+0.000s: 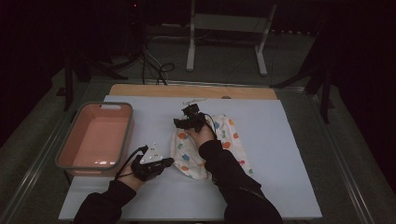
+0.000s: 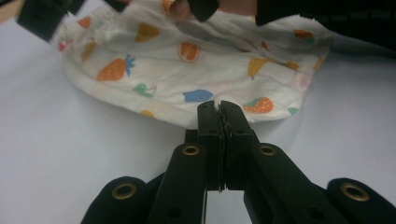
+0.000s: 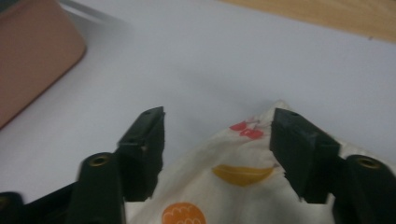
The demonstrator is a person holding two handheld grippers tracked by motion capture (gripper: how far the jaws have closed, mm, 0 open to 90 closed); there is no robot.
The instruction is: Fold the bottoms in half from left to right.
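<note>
A white cloth (image 1: pixel 226 140) printed with coloured fruit lies crumpled in the middle of the pale table sheet (image 1: pixel 280 154). My left gripper (image 1: pixel 169 162) is at the cloth's near left edge. In the left gripper view its jaws (image 2: pixel 218 108) are pressed together on the hem of the cloth (image 2: pixel 187 60). My right gripper (image 1: pixel 187 117) is at the cloth's far left corner. Its jaws (image 3: pixel 219 135) stand apart, with the pointed corner of the cloth (image 3: pixel 243 186) between them, and the pads do not touch it.
A pink basin (image 1: pixel 65 144) stands empty at the table's left, and its wall (image 3: pixel 32 51) is close to the right gripper. A wooden board (image 1: pixel 191 91) runs along the far edge. A white metal stand (image 1: pixel 229 23) is on the floor beyond.
</note>
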